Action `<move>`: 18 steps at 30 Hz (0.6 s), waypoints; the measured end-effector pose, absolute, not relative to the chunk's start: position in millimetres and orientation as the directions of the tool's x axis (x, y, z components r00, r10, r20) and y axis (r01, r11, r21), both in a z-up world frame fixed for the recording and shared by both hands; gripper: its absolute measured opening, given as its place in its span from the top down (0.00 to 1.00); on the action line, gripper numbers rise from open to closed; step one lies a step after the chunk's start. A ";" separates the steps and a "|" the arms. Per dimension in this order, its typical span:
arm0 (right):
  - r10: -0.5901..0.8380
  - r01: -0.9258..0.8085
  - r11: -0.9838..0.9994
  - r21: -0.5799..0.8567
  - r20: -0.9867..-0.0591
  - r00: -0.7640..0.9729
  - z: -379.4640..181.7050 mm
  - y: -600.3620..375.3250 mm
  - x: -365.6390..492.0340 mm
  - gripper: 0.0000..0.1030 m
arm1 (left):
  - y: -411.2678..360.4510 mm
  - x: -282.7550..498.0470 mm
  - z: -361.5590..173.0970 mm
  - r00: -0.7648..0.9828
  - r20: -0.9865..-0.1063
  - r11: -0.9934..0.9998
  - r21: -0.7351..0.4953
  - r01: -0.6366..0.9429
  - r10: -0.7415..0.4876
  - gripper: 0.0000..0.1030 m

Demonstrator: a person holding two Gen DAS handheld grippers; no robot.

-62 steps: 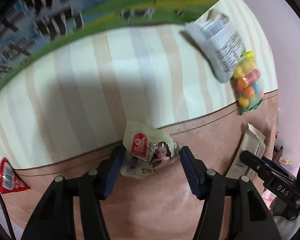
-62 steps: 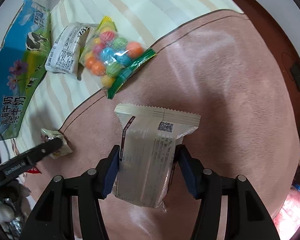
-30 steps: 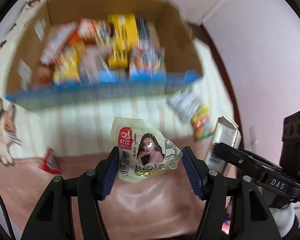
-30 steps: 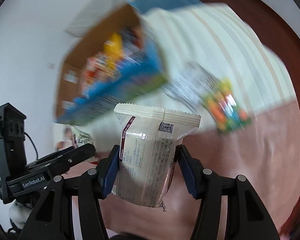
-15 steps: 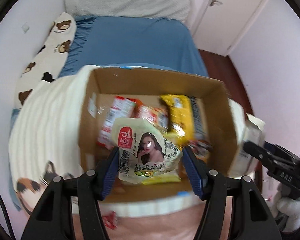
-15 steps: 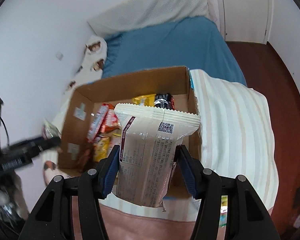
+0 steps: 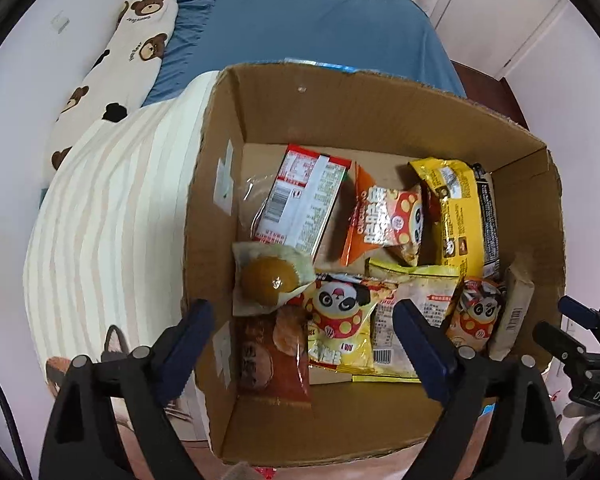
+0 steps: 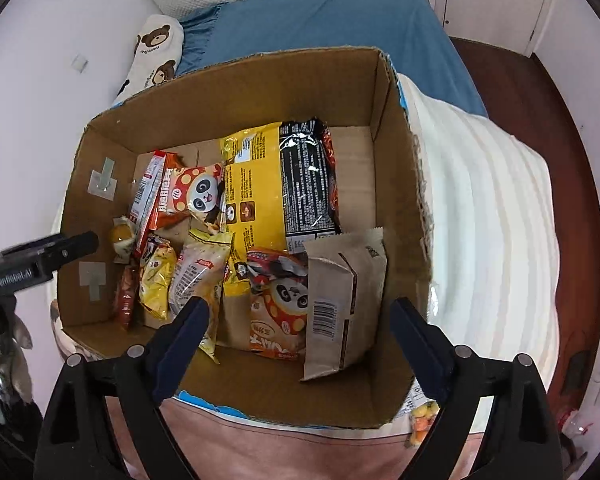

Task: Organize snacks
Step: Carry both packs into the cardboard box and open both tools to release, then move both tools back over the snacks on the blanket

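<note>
Bedroom: blue bed (image 7: 320, 20) at back, bear pillow (image 7: 112, 64) along white wall, dark wood floor (image 8: 548, 92) at right. Striped blanket (image 7: 112, 208) under open cardboard box (image 7: 340, 96); pink cover (image 8: 292, 452) nearest the camera. Box packed with snacks: yellow pack (image 8: 256, 184), black pack (image 8: 306, 184), panda bags (image 7: 384, 220), beige pack (image 8: 340, 300) standing against right wall, egg pouch (image 7: 270, 276) by left wall. Left gripper (image 7: 306, 344) over box, jaws spread wide, holding nothing. Right gripper (image 8: 300, 338) likewise gaping, empty, above beige pack. Red-brown pouch (image 7: 272, 356) on box floor clear only in left view; candy bag (image 8: 422, 420) outside box corner only in right view.
</note>
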State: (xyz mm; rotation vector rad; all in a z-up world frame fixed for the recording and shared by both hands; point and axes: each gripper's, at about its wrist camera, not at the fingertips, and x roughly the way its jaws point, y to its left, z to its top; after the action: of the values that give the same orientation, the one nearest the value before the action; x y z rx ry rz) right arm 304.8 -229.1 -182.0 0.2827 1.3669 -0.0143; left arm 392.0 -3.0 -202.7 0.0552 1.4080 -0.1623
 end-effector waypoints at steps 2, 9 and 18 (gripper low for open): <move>0.144 0.185 0.965 0.184 -0.967 0.209 -180.9 -228.3 304.2 0.08 | -3.2 386.9 -201.9 0.163 -0.983 0.988 -0.062 0.142 -0.086 0.11; 0.124 0.203 0.964 0.173 -0.965 0.231 -172.2 -222.6 296.4 0.07 | -19.3 360.4 -185.8 0.244 -0.968 0.986 -0.024 0.168 -0.065 0.11; 0.083 0.159 0.977 0.140 -0.944 0.318 -135.3 -201.4 262.8 0.07 | -30.2 302.1 -149.4 0.389 -0.921 0.987 0.024 0.156 -0.039 0.11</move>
State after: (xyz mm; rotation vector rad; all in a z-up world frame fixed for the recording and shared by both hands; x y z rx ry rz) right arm 262.8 -201.4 -135.3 0.2225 1.2494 -0.0507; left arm 302.1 -30.2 -149.4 0.1127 1.1657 -0.1244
